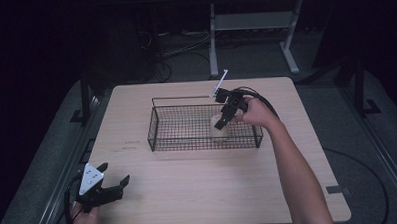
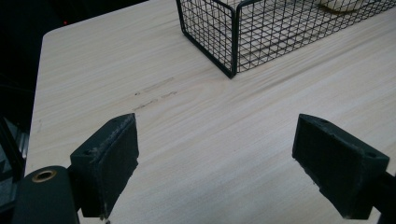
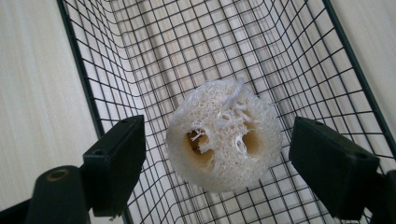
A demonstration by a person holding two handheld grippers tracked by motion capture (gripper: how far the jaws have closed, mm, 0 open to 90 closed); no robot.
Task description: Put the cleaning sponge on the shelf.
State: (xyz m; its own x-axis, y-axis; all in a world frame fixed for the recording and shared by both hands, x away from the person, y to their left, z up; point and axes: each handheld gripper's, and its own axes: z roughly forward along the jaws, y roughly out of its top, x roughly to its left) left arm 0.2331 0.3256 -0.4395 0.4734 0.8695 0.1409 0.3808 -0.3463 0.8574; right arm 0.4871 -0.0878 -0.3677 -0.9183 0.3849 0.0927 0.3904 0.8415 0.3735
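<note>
The right gripper [image 3: 215, 154] is hovering wide open around the loofah [image 3: 224, 135] lying inside the wire basket [image 1: 157, 128], so closing carelessly is risking snagging mesh, while the left gripper [image 1: 109, 187] is idling open.

table [image 1: 199, 182]: pale wood | on it: black wire basket [image 1: 159, 124]
</note>
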